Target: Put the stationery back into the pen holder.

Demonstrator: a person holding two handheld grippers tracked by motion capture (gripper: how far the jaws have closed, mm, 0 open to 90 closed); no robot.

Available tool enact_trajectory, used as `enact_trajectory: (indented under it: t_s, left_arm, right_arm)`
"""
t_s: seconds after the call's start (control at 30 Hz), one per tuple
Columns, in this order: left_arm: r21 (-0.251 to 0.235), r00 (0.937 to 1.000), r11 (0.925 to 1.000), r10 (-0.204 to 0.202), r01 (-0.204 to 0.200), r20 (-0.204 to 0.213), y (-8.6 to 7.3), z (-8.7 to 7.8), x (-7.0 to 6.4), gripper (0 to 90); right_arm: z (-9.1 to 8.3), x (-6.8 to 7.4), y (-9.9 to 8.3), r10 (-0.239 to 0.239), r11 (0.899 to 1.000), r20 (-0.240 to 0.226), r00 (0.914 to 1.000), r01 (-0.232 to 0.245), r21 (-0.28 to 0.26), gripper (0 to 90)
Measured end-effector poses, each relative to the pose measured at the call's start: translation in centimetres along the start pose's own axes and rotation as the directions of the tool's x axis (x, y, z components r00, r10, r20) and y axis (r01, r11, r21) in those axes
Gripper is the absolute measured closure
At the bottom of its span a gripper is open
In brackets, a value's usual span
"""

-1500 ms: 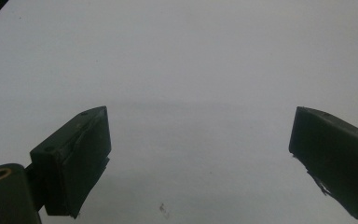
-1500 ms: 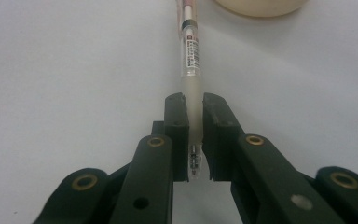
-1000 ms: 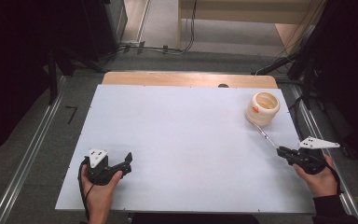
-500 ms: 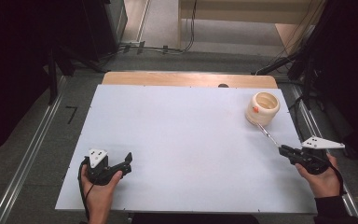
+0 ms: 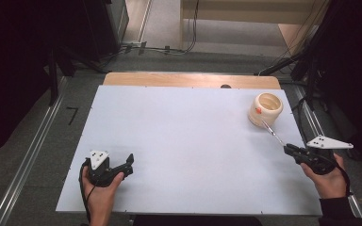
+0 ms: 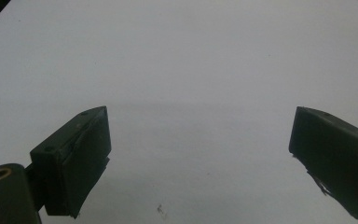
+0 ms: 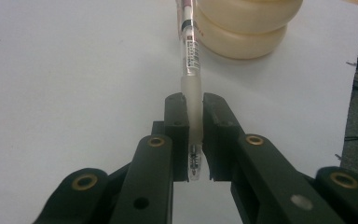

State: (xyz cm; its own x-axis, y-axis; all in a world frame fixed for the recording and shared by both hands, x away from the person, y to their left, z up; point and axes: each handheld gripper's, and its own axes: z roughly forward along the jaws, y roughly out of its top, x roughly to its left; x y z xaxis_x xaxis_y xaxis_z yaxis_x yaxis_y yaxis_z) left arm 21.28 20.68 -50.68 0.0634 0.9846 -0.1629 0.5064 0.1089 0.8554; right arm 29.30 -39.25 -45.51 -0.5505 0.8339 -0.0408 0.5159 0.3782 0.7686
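Right gripper (image 7: 194, 140) clamped on clear pen (image 7: 189, 60) with unreadable barcode label, near cream cup (image 5: 265, 108); left gripper (image 6: 200, 154) spread wide.

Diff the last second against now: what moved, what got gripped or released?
The right gripper, shut on the pen, drew back a little toward the person, and the pen came with it, away from the cream cup. Nothing was newly gripped or released. The left gripper stayed open and in place; the cup stayed put.
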Motion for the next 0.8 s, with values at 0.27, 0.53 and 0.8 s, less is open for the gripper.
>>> enact_trajectory:
  t_s: [0.27,0.53,0.8]
  left_arm:
    - [-0.001,1.0000,1.0000,0.003,-0.003,0.001,0.0,0.0,0.0,5.8]
    - [-0.002,1.0000,1.0000,0.006,-0.006,0.008,0.1,0.1,-0.2,5.8]
    - [-0.006,1.0000,1.0000,0.006,-0.006,0.008,0.1,0.0,-0.2,5.8]
  right_arm:
    - [-0.7,-0.4,0.6,0.004,1.000,0.014,0.9999,-0.004,-0.025,78.9]
    - [-1.1,-0.6,1.6,0.005,0.999,0.024,0.9997,-0.004,-0.040,78.9]
    - [-1.5,-1.4,3.0,0.007,0.999,0.045,0.9990,-0.005,-0.049,78.9]
